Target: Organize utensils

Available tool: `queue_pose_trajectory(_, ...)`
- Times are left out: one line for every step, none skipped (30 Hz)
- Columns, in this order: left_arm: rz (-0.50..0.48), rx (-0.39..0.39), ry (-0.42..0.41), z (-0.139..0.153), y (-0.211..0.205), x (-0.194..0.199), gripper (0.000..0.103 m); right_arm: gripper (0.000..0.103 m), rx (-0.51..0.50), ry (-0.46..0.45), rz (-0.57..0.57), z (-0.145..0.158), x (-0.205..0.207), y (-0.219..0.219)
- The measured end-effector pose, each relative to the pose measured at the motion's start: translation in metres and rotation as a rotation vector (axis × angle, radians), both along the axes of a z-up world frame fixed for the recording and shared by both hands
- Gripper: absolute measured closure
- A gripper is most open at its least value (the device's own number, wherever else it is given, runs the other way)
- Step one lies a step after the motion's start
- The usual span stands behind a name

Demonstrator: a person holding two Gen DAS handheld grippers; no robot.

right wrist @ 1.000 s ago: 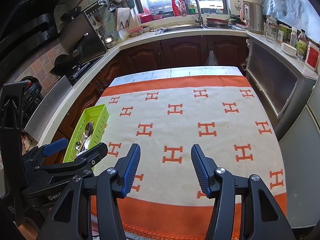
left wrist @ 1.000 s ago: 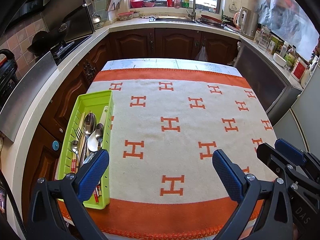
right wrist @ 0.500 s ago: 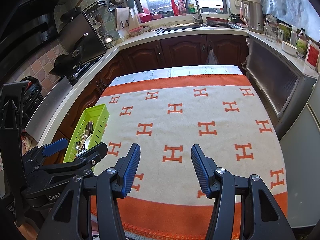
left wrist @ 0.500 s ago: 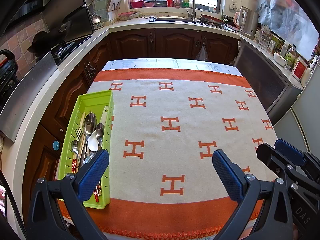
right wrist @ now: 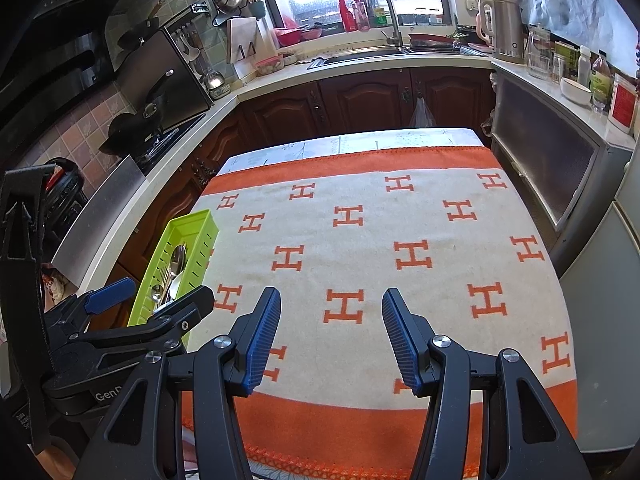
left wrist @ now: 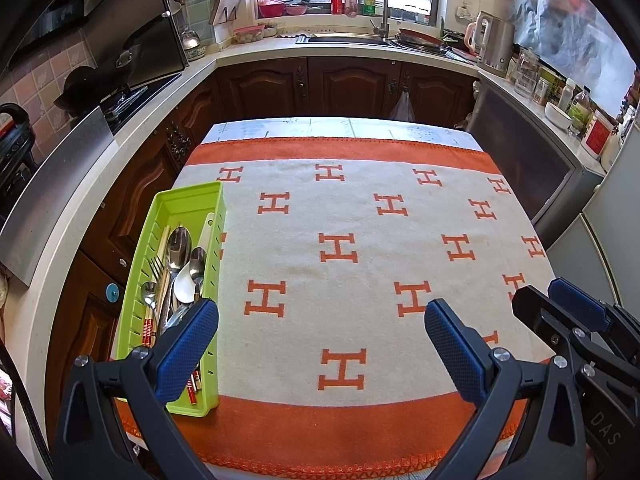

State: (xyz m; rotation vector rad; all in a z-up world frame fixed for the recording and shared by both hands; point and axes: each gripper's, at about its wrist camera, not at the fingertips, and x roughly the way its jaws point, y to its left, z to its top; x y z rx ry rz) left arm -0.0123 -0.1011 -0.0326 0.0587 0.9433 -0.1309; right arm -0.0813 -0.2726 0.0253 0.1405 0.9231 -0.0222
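A lime-green slotted utensil tray [left wrist: 188, 200] [right wrist: 197, 224] lies along the table's left edge. Inside it rest metal spoons [left wrist: 179, 246], a fork, a white spoon [left wrist: 185, 288] and red-tipped chopsticks [left wrist: 147, 326]. My left gripper [left wrist: 322, 322] hovers open over the near part of the cloth, its left finger just in front of the tray's near end, nothing between the pads. My right gripper [right wrist: 331, 314] is also open and empty above the cloth's near middle. Each gripper shows at the edge of the other's view.
An orange and cream cloth with H marks [left wrist: 340, 248] covers the table. Dark wood cabinets [left wrist: 344, 88] ring the table closely. A stove with pans [left wrist: 120, 92] is at left, a sink [left wrist: 352, 40] at the back, a kettle [left wrist: 494, 46] and jars on the right counter.
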Motion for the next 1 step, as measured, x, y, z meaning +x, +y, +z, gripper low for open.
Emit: queue_pose_trajectory(0.0, -0.001, 0.002, -0.0002, -0.0007, -0.0001, 0.001, 0.049, 0.001, 0.0, 0.0, -0.0004, -0.0001, 0.0001)
